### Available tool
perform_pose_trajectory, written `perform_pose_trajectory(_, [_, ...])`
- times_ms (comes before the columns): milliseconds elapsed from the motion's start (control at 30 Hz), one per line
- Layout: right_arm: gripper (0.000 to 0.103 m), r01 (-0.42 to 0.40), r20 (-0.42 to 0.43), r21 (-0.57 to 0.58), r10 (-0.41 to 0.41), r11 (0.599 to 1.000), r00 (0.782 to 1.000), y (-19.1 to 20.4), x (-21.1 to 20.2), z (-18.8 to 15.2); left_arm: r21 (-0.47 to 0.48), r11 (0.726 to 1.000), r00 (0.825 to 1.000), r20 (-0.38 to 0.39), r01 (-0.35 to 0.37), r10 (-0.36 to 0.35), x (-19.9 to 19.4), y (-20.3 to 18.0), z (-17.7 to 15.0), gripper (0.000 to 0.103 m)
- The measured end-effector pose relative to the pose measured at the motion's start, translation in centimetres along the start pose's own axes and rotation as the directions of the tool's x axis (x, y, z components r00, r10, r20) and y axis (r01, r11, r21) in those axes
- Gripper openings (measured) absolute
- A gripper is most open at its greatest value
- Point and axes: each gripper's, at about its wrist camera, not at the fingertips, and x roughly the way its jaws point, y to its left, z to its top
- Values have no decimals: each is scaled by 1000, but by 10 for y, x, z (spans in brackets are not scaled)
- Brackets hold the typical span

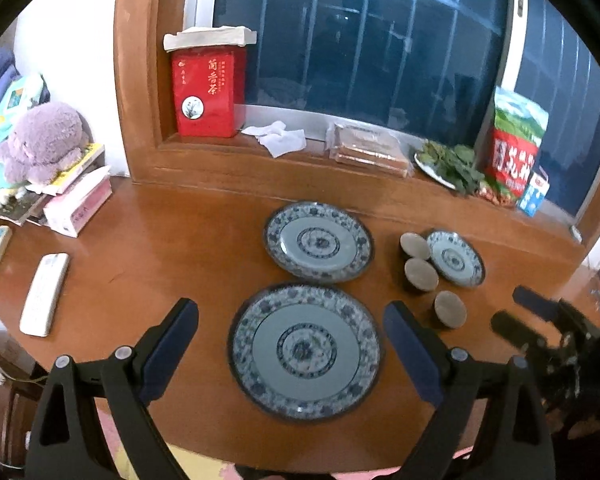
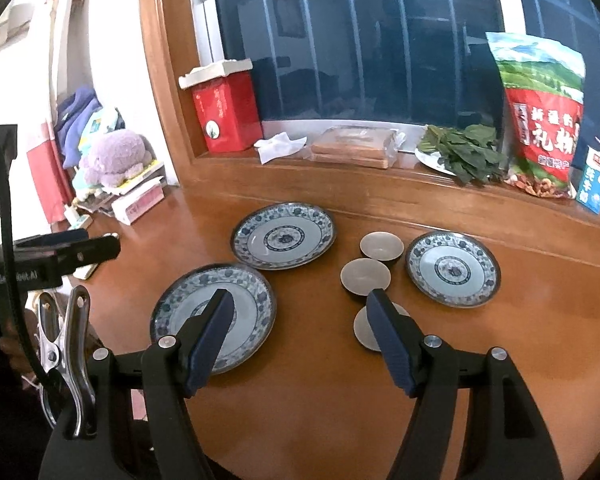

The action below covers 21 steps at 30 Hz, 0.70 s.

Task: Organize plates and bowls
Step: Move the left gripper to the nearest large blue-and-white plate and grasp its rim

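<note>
Fingers on both our grippers are spread wide, gripping nothing. Our left gripper (image 1: pixel 290 326) frames the biggest plate (image 1: pixel 305 352) at lower centre, lying flat, face up. Our right gripper (image 2: pixel 300 306) hovers between that plate and three small bowls (image 2: pixel 365 277), mouths up, mid-frame.

Left wrist: above the largest plate (image 1: pixel 305 351), facing window | right wrist: further right | both share it.

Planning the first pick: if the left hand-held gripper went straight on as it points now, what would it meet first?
Most likely the largest plate, lying between the open left hand-held gripper fingers; depth is unclear.
</note>
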Motion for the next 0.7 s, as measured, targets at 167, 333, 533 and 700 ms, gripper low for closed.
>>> perform_pose_trajectory(167, [71,25,-19,-64,-27,998,999,6,12,5,-10,999,999,2,40,-40,19,0,16,96])
perform_pose_trajectory(333, [71,74,-11,-88,-75,993,997,6,26,15,15,997,997,-15,76,-76,38,-4,30,96])
perform_pose_trajectory(533, [71,89,-36,-60,-91,994,995,-2,44,23,25,996,996,-46,84,-83,56,-5,39,96])
perform_pose_trajectory(700, [71,86,-58,-59,-89,995,994,-4,55,28,44,995,994,-74,84,-80,69,-7,43,96])
